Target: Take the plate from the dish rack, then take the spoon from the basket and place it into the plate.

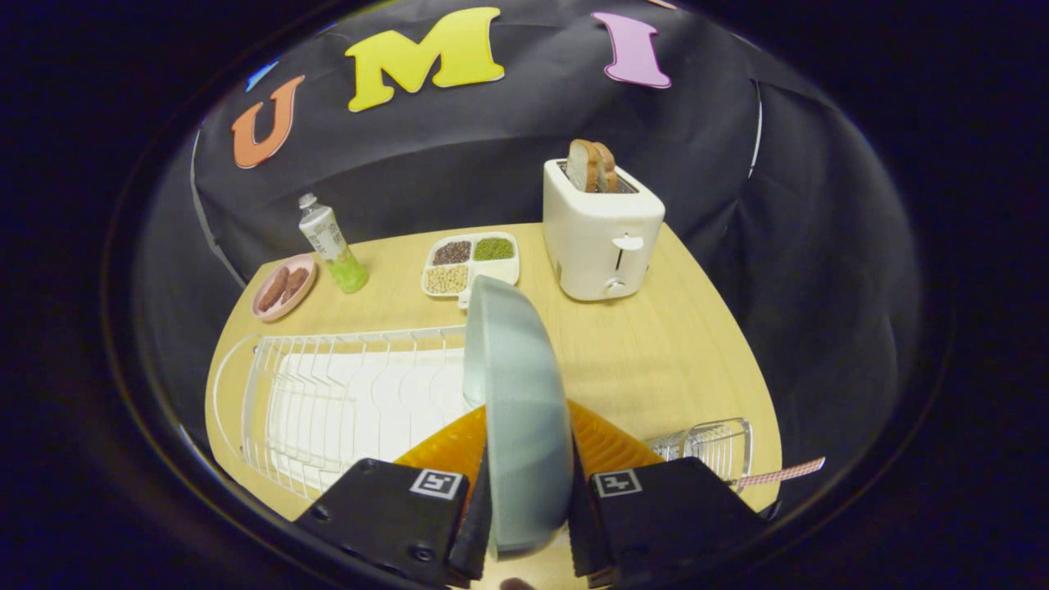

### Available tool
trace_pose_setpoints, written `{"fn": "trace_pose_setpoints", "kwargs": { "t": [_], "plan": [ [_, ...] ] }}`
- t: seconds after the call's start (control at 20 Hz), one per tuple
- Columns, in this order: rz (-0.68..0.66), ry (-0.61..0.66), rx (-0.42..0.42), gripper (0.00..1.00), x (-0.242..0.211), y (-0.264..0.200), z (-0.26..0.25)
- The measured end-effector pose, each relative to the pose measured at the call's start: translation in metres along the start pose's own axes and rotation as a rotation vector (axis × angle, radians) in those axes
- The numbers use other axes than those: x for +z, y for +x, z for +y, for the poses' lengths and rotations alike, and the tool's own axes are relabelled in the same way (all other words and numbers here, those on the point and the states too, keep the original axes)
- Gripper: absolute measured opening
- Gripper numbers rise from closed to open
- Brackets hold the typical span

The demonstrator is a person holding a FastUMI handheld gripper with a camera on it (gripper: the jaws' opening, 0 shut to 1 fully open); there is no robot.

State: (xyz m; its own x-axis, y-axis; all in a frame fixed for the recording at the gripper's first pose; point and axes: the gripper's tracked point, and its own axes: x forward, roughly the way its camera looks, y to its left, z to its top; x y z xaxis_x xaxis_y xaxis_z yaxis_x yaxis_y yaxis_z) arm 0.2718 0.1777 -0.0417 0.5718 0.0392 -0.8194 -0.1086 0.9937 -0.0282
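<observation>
A pale grey-green plate [518, 393] stands on edge between my two fingers, and my gripper [529, 516] is shut on its rim. The plate is lifted above the white wire dish rack [328, 401], which lies to the left and below. Just right of my fingers sits a small wire basket [711, 441]; a pink checked spoon handle [783, 473] sticks out of it to the right. The spoon's bowl is hidden.
Beyond the plate on the wooden table [656, 352] stand a white toaster [602, 233] with bread, a divided tray of beans [469, 264], a bottle [332, 244] and a pink dish [283, 287] of sausages. An orange ribbed piece [610, 447] shows behind the fingers.
</observation>
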Motion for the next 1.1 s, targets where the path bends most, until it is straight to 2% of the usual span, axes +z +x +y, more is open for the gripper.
{"fn": "trace_pose_setpoints", "kwargs": {
  "t": [0.05, 0.35, 0.45, 0.6, 0.9, 1.1],
  "plan": [
    [0.001, 0.001, -0.017, 0.39, -0.001, 0.001, 0.001],
    [-0.035, 0.000, -0.137, 0.35, 0.009, -0.012, 0.002],
    [-0.094, -0.011, -0.215, 0.35, 0.021, -0.023, -0.004],
    [-0.185, -0.009, -0.239, 0.35, 0.039, -0.044, 0.004],
    [-0.232, -0.004, -0.123, 0.35, 0.023, -0.093, 0.027],
    [-0.270, -0.080, -0.047, 0.35, -0.009, -0.132, 0.040]
  ]
}}
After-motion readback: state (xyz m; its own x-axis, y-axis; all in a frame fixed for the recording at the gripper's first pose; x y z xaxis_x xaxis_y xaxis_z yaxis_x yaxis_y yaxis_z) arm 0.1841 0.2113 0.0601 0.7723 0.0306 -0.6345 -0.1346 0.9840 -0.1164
